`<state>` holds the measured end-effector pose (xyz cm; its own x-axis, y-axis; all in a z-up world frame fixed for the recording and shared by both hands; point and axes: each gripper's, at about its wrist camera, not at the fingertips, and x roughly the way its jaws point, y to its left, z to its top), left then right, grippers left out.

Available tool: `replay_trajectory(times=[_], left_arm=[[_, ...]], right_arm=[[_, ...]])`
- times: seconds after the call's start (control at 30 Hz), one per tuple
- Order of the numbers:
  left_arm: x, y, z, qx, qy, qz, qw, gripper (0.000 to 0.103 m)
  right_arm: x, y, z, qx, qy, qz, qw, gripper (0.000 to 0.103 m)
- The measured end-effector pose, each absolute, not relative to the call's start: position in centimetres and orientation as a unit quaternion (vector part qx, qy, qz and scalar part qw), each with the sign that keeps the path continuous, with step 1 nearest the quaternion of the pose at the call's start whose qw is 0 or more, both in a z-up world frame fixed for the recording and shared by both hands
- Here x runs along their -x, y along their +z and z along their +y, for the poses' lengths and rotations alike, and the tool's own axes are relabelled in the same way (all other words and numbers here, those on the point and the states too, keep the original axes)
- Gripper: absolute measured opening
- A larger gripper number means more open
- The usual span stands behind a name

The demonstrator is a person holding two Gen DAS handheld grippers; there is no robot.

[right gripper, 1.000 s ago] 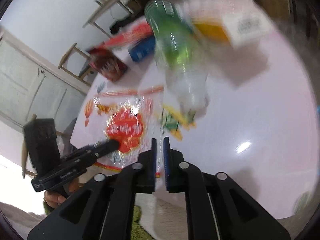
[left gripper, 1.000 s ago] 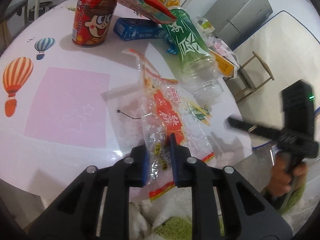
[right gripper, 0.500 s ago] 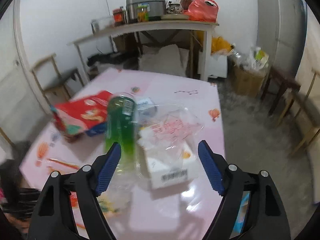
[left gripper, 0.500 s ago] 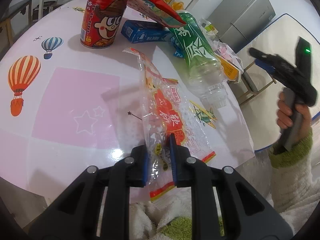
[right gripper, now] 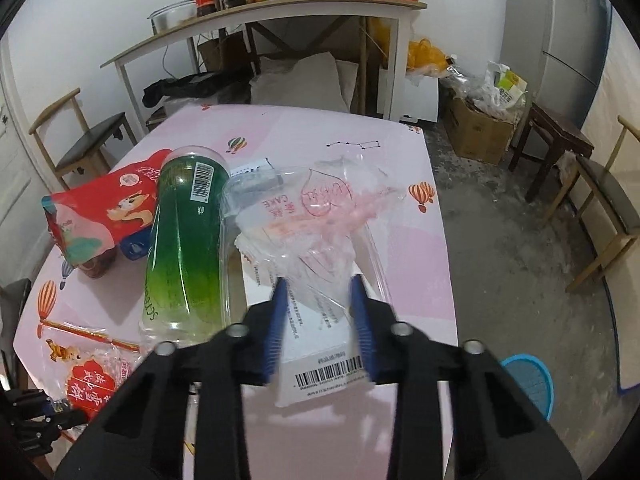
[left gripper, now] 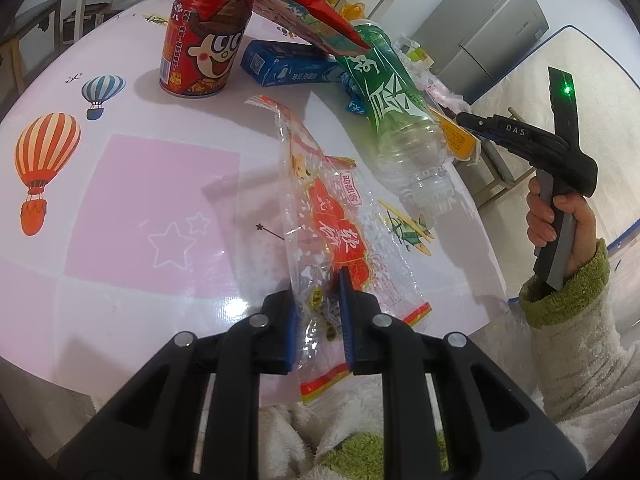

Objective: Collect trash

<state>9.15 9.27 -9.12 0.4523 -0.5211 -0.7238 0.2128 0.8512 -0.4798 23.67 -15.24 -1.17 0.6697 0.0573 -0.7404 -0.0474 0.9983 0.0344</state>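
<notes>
At the lower centre of the left wrist view, the left gripper (left gripper: pixel 316 320) has its 2 blue pads pressed onto the near end of a clear snack wrapper (left gripper: pixel 340 240) with red print. The rest of the wrapper lies flat on the pink table (left gripper: pixel 160 200) and its tail hangs past the near edge, which probably makes that overhang the easiest place to pinch thin film.

Lower centre of the right wrist view, the right gripper (right gripper: pixel 320 316) is spread apart, its fingers straddling a crumpled clear cake bag (right gripper: pixel 320 216) that sits on a white packet with a barcode (right gripper: pixel 320 360). The bag is not yet gripped; closing on the raised crumple looks like the next step.

Left of centre in that view, a green bottle (right gripper: pixel 188 240) lies on its side, touching the bag, so a careless closing could nudge it rolling. Further trash waits at upper left: a red can (left gripper: pixel 204 40), a blue box (left gripper: pixel 288 66) and a red snack pouch (right gripper: pixel 104 212). A blue basket (right gripper: pixel 528 380) at lower right, on the floor, may be the bin.
</notes>
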Motion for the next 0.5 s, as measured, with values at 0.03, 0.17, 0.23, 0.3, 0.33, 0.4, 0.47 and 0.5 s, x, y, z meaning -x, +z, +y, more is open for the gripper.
replay_trajectory(times=[0.03, 0.17, 0.23, 0.3, 0.33, 0.4, 0.47, 0.5], left_arm=[[-9.1, -9.1, 9.2, 0.161, -0.219, 0.474, 0.837, 0.016], [-9.0, -9.1, 9.2, 0.159, -0.217, 0.47, 0.84, 0.014], [-9.0, -9.1, 9.3, 0.159, -0.217, 0.471, 0.84, 0.012], [-9.1, -9.1, 9.3, 0.158, -0.216, 0.47, 0.841, 0.011], [-9.1, -9.2, 9.2, 0.156, -0.215, 0.47, 0.842, 0.011], [-9.1, -9.2, 9.3, 0.156, -0.215, 0.47, 0.841, 0.011], [-9.2, -9.2, 9.3, 0.156, -0.214, 0.471, 0.841, 0.011], [-9.3, -9.2, 9.3, 0.156, -0.214, 0.471, 0.842, 0.011]], right_arm=[[-23.5, -1.1, -15.2, -0.002, 0.027, 0.403, 0.915, 0.013], [-22.8, -0.6, -15.0, 0.013, 0.018, 0.384, 0.923, 0.005], [-22.5, -0.2, -15.0, 0.016, 0.014, 0.377, 0.926, 0.004], [-22.1, 0.3, -15.0, 0.019, 0.015, 0.37, 0.929, 0.004], [-21.9, 0.5, -15.0, 0.02, 0.018, 0.368, 0.929, 0.004], [-21.8, 0.8, -14.8, 0.024, 0.032, 0.372, 0.928, 0.004], [-21.8, 1.0, -14.8, 0.023, 0.037, 0.374, 0.927, 0.007], [-21.9, 1.0, -15.0, 0.021, 0.037, 0.377, 0.925, 0.013]])
